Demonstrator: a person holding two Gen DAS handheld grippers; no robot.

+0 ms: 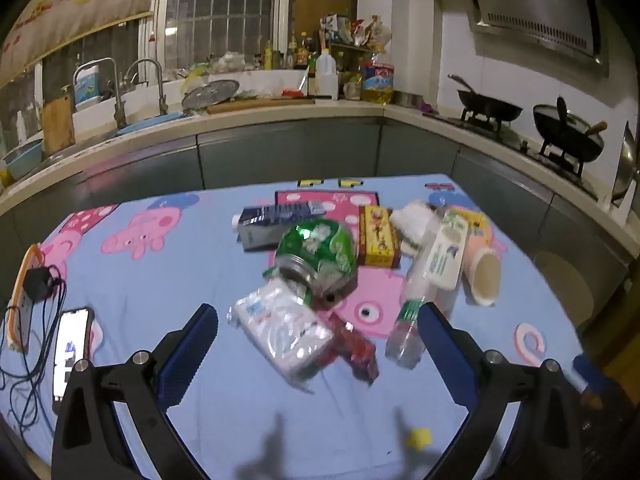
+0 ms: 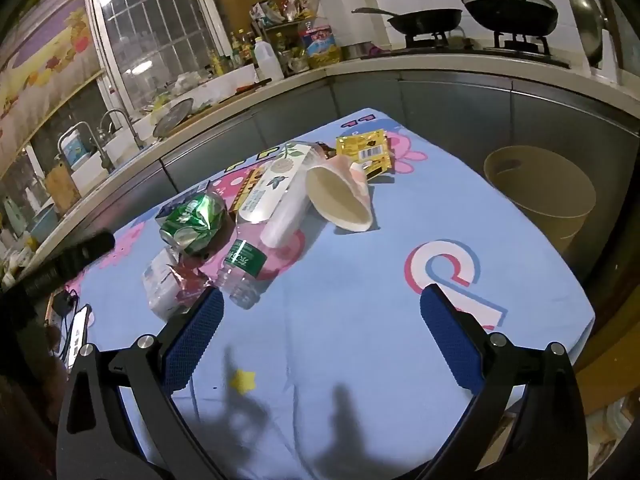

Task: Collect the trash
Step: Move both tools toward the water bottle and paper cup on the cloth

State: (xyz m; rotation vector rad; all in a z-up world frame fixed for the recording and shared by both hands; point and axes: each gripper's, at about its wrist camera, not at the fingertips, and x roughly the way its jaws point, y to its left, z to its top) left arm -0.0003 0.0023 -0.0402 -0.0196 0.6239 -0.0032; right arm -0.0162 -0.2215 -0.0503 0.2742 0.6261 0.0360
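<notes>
A heap of trash lies on a blue cartoon tablecloth (image 1: 168,280). It holds a crushed green can (image 1: 320,256), a tissue pack (image 1: 284,332), a red wrapper (image 1: 356,348), a clear plastic bottle (image 1: 406,332), a paper cup (image 1: 484,272), a white tube (image 1: 444,252), a yellow box (image 1: 378,236) and a dark carton (image 1: 272,224). My left gripper (image 1: 316,332) is open above the tissue pack and wrapper, empty. My right gripper (image 2: 320,320) is open over bare cloth, right of the bottle (image 2: 242,268); the can (image 2: 194,224), cup (image 2: 340,196) and yellow sachet (image 2: 366,150) lie beyond it.
A tan bin (image 2: 540,196) stands on the floor past the table's right edge. A phone (image 1: 72,352), a charger and cables (image 1: 38,284) lie at the table's left edge. Kitchen counter, sink and woks (image 1: 490,110) run behind.
</notes>
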